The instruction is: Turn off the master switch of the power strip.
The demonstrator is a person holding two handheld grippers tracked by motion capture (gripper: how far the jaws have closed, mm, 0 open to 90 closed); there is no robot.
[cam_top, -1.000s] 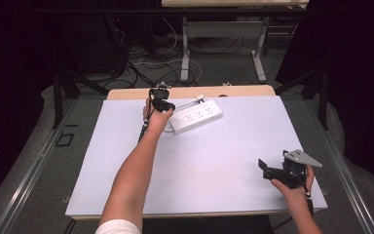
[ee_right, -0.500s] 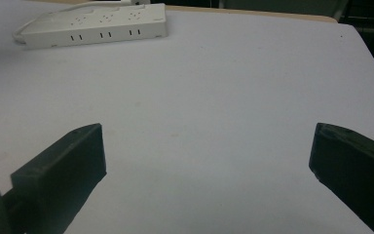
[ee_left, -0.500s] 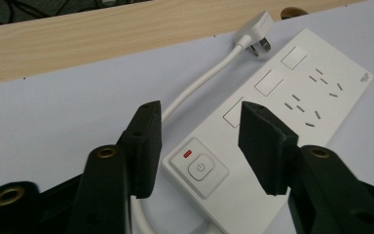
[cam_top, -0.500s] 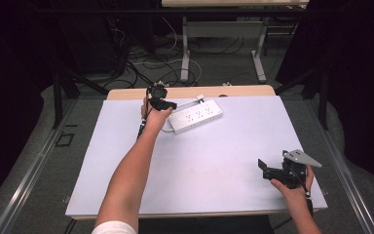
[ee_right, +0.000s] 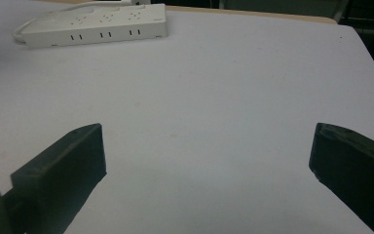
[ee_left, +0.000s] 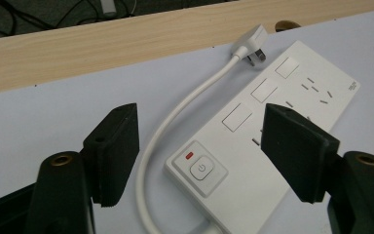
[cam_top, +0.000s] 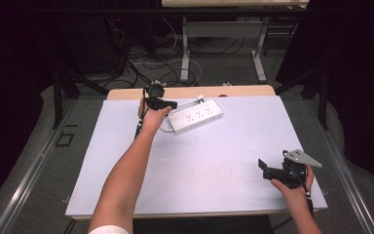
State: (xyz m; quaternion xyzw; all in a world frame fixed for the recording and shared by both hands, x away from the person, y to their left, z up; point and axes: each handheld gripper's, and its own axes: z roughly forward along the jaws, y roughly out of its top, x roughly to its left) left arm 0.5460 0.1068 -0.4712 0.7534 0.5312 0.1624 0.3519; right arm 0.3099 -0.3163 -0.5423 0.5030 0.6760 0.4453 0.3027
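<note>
Nearest the person, the right gripper (cam_top: 268, 169) rests at the near right corner of the white table top (cam_top: 214, 165), well apart from the power strip (cam_top: 196, 116). In the right gripper view its two black jaws stand wide apart over bare white surface, holding nothing, and the power strip (ee_right: 95, 25) lies far ahead at the upper left.

Farther out, the person's left forearm (cam_top: 126, 170) stretches across the table top toward the power strip. The left gripper (cam_top: 161, 104) sits just beside the strip's near left end, at the far edge of the white surface. In the left gripper view its jaws are spread wide, one on each side of the switch end of the power strip (ee_left: 272, 141), not touching it. A power button (ee_left: 202, 168) with a small red mark above it shows between them.

The strip's white cord (ee_left: 175, 126) curves away from that end to a plug (ee_left: 252, 45) lying beside the strip's far side, near the wooden edge (ee_left: 126, 44) of the table.
</note>
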